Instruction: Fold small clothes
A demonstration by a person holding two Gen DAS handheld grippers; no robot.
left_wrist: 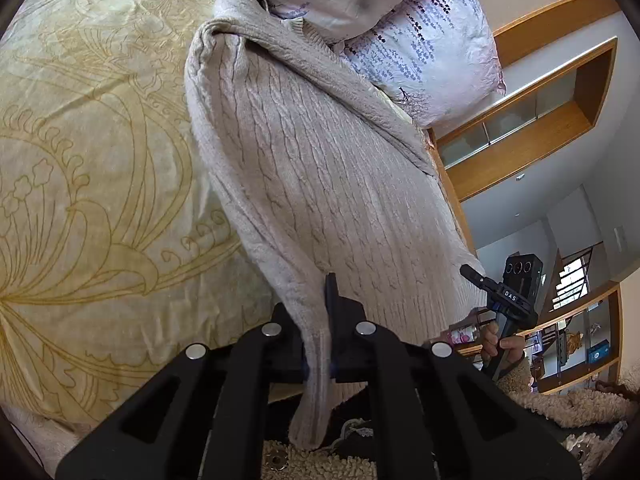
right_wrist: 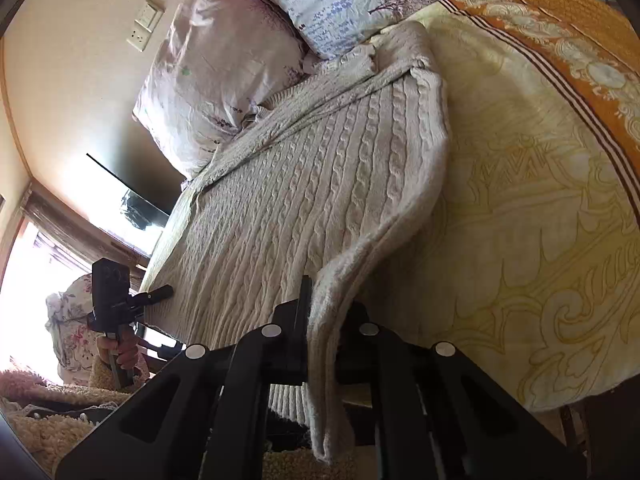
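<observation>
A beige cable-knit sweater (left_wrist: 312,160) lies lengthwise on a yellow patterned bedspread (left_wrist: 100,160), its far end against the pillows. My left gripper (left_wrist: 320,304) is shut on the near left edge of the sweater, and the fabric hangs down between its fingers. In the right wrist view the same sweater (right_wrist: 304,184) runs away from the camera, with my right gripper (right_wrist: 320,300) shut on its near right edge. Each gripper shows in the other's view: the right gripper (left_wrist: 474,274) at the sweater's far corner, the left gripper (right_wrist: 166,291) likewise, each held by a hand.
Floral pillows (left_wrist: 380,12) (right_wrist: 224,76) lie at the head of the bed. The bedspread has an orange border (right_wrist: 580,40) on the far side. Wooden shelving (left_wrist: 540,128) stands beyond the bed. A person's fleece sleeve (left_wrist: 560,400) is low in the left wrist view.
</observation>
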